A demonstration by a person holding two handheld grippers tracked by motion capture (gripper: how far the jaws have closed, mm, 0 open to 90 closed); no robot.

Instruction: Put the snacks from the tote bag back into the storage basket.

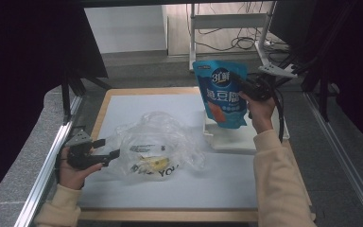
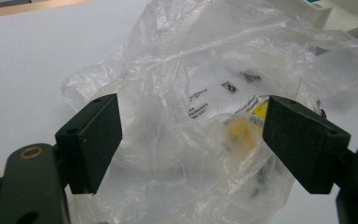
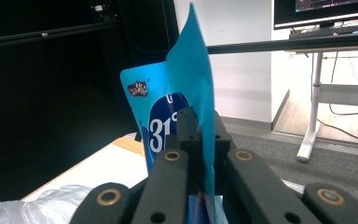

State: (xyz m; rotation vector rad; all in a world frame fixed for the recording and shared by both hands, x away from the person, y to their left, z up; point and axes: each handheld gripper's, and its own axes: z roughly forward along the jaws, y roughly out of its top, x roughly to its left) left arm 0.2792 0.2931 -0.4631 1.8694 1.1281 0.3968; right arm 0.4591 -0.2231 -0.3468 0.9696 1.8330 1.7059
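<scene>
Two cream sleeves (image 1: 283,184) enter from the near edge of the table (image 1: 184,215), each hand carrying a black two-jaw gripper over a white mat (image 1: 137,106).

At left, the left gripper (image 1: 105,148) lies low near the mat's left edge, its jaws spread wide; in the left gripper view the two black pads (image 2: 93,140) stand well apart with the crumpled clear plastic bag (image 2: 200,140) between and beyond them, and neither pad presses on the film. That bag (image 1: 158,144) sits at the middle of the mat, loose and puffed, holding something yellow (image 2: 249,123) and a printed label (image 2: 200,105); what the contents are cannot be told through the wrinkles. Bare mat lies in front of the bag toward the near edge and behind it toward the far edge.

At right, the right gripper (image 1: 242,84) is raised above the table's far right corner, its jaws pressed together on the upper right side of a blue stand-up pouch (image 1: 222,92) with white lettering. The pouch hangs upright, its lower end over a white tray-like block (image 1: 231,139) just right of the bag. In the right gripper view the jaws pinch the blue film edge-on, the pouch (image 3: 177,98) rising above them. Grey flooring and metal rails (image 1: 345,161) flank the table on both sides.
</scene>
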